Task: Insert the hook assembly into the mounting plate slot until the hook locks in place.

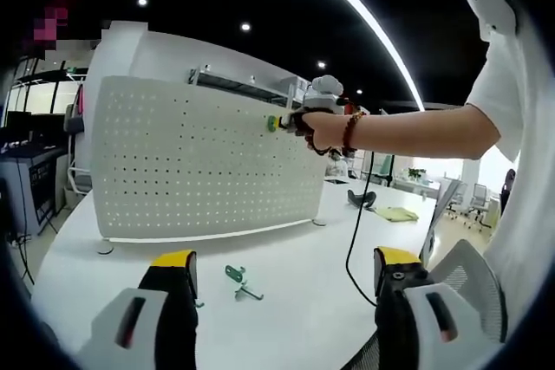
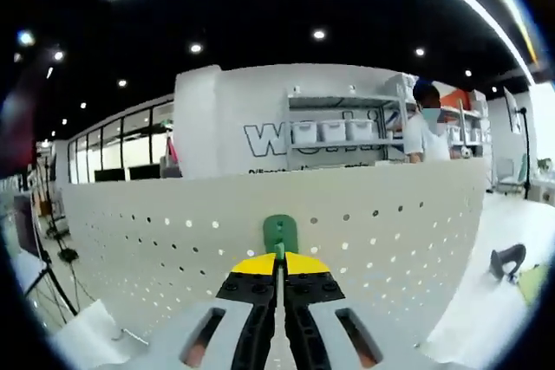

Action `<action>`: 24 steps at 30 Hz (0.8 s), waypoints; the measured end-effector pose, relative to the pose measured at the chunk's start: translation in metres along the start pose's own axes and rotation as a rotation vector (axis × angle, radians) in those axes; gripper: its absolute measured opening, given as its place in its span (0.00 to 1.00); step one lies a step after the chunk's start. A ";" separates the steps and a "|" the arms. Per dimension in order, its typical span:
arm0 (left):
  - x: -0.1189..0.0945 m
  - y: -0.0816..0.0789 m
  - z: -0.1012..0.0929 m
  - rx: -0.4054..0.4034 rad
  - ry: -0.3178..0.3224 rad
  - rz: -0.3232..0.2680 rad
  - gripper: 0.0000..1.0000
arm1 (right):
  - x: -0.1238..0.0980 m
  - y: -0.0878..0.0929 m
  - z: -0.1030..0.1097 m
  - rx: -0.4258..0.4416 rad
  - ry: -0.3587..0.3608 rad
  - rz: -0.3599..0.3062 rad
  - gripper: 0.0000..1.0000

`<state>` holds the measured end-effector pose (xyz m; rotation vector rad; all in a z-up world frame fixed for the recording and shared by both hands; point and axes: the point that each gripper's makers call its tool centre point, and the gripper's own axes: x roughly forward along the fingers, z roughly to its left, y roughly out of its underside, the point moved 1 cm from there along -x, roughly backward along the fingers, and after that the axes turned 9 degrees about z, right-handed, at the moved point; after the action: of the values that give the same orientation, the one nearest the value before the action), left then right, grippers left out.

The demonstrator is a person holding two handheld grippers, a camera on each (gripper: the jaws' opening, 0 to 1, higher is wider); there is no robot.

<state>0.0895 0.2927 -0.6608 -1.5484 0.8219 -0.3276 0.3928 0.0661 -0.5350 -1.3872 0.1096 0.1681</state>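
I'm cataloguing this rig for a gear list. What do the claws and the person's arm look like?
The left claw has yellow tips on black fingers set in pale grey housings with reddish slots. The right claw matches: yellow tips, black fingers, grey body. A black cable hangs from it. The person wears a white short-sleeved shirt and a beaded bracelet.

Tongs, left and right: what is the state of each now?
Left tongs: open, holding nothing.
Right tongs: shut on the green hook at the pegboard.
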 end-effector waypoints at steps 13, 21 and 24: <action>0.000 0.002 0.002 -0.004 -0.001 0.001 0.85 | 0.001 0.000 0.000 -0.244 0.075 -0.018 0.00; 0.001 0.002 0.002 -0.007 0.004 -0.001 0.85 | -0.002 -0.010 0.002 -0.264 0.053 -0.027 0.03; 0.002 0.002 0.001 -0.005 0.006 0.002 0.85 | 0.003 -0.008 0.003 -0.249 0.046 0.005 0.04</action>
<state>0.0910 0.2923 -0.6637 -1.5515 0.8295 -0.3295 0.3969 0.0674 -0.5268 -1.6396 0.1337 0.1584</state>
